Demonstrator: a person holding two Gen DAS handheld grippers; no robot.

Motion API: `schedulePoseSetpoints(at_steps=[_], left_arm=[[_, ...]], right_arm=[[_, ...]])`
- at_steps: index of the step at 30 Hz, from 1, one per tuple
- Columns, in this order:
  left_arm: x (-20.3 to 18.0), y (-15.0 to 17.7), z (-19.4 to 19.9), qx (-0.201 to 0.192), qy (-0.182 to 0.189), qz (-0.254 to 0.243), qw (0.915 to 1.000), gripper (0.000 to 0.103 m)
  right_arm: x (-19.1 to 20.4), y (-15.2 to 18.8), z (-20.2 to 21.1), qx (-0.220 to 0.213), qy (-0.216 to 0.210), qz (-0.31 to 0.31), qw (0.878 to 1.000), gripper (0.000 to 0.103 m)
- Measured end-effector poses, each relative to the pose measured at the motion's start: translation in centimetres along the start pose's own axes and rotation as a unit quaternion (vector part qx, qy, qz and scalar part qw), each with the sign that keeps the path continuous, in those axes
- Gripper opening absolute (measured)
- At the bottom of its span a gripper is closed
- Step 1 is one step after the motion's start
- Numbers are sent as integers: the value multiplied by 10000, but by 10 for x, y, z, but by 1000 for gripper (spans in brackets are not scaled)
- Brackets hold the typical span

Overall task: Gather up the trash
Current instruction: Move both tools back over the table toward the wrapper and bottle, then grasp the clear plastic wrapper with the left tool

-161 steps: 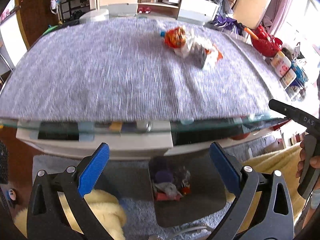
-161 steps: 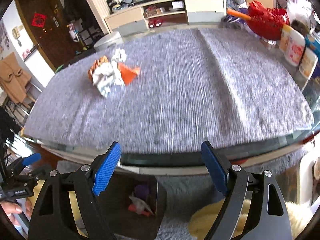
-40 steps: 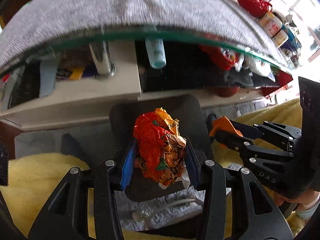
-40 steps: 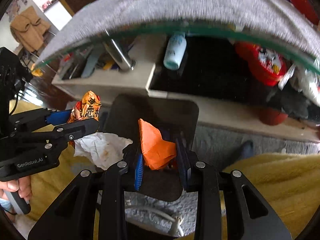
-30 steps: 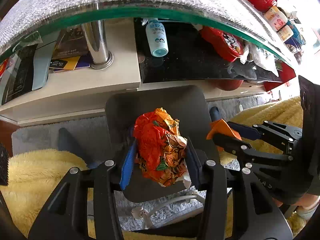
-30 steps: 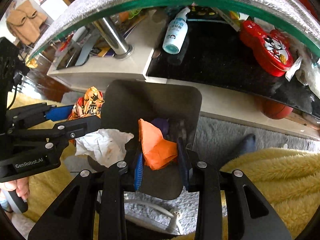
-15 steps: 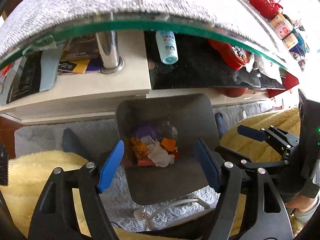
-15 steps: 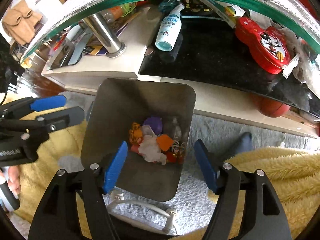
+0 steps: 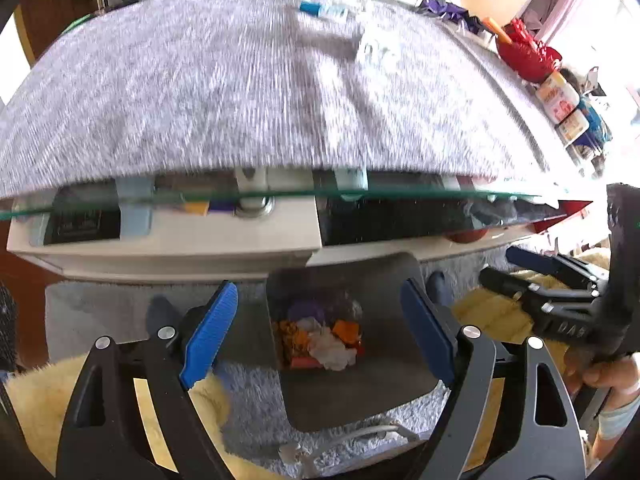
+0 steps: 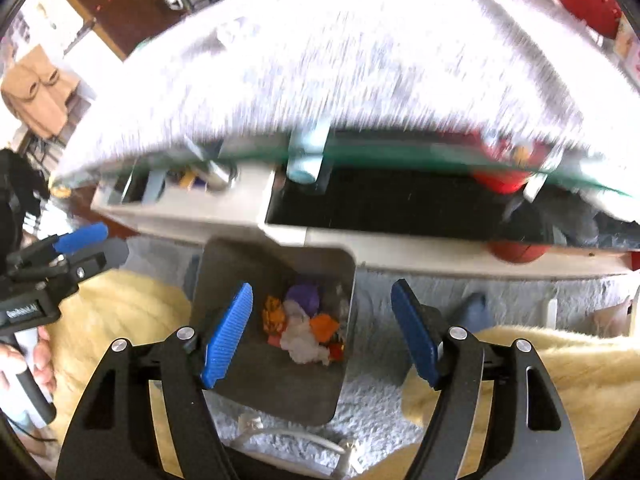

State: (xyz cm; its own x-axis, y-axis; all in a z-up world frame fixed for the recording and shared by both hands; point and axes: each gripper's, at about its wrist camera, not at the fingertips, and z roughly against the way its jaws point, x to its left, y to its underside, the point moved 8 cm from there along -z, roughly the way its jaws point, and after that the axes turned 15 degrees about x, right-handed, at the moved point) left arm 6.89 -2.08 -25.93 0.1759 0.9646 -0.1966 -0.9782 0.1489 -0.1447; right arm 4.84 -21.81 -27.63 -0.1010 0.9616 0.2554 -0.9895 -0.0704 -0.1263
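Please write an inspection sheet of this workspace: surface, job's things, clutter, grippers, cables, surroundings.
Surface: grey cloth-covered glass table, mostly bare.
Job's things: dark square waste bin on the floor holds crumpled orange, white and purple trash; a blurred blue-capped item lies on the far cloth.
Clutter: red basket and bottles at the table's right edge; items on the shelf under the glass.
Grippers: left gripper opening, nothing between its jaws; right gripper open, nothing held.
Cables: white cable on the rug beside the bin.
Surroundings: yellow fluffy fabric, grey rug.
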Motion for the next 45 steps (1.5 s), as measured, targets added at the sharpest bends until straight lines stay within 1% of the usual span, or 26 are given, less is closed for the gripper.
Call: schedulePoseSetpoints(at_steps=[6,11,15,20,24,32,36,41,42,45], left_arm=[[-1,-24,17,-171,-29,-114,9998,79],[-8,-45,25,-267,-71,-272,9992,79],[-18,-68,27,-316,-123,-473,9983,79],[-26,-97,24,-315,-171,-637,9973,79],[-32,-127,21,-357,-199,-731,9965,79],[-42,-172,4,-309,-131,-808,9962,79],[-49,-188,-7,-262,-52,-828,9962,79],[-53,-199,-21,-213,-42,-886,9958,79],[-52,-202,-24,-194,-38,-880,9959,76],[-50,-208,-25,-288,-62,-888,9956,64]], right_arm=[[-9,-31,31,-375,32,-91,9992,73],[-19,-56,42,-492,162,-159,9985,73],[-24,-84,51,-618,219,-189,9977,73],[-23,-118,59,-710,246,-167,9970,73],[-18,-148,59,-752,304,-81,9967,73],[-21,-190,56,-775,355,-223,9961,73],[-23,-210,57,-836,375,-288,9954,73],[-23,-233,53,-841,441,-261,9951,73],[-23,-238,52,-836,449,-262,9951,73],[-21,-248,47,-808,450,-249,9954,73]])
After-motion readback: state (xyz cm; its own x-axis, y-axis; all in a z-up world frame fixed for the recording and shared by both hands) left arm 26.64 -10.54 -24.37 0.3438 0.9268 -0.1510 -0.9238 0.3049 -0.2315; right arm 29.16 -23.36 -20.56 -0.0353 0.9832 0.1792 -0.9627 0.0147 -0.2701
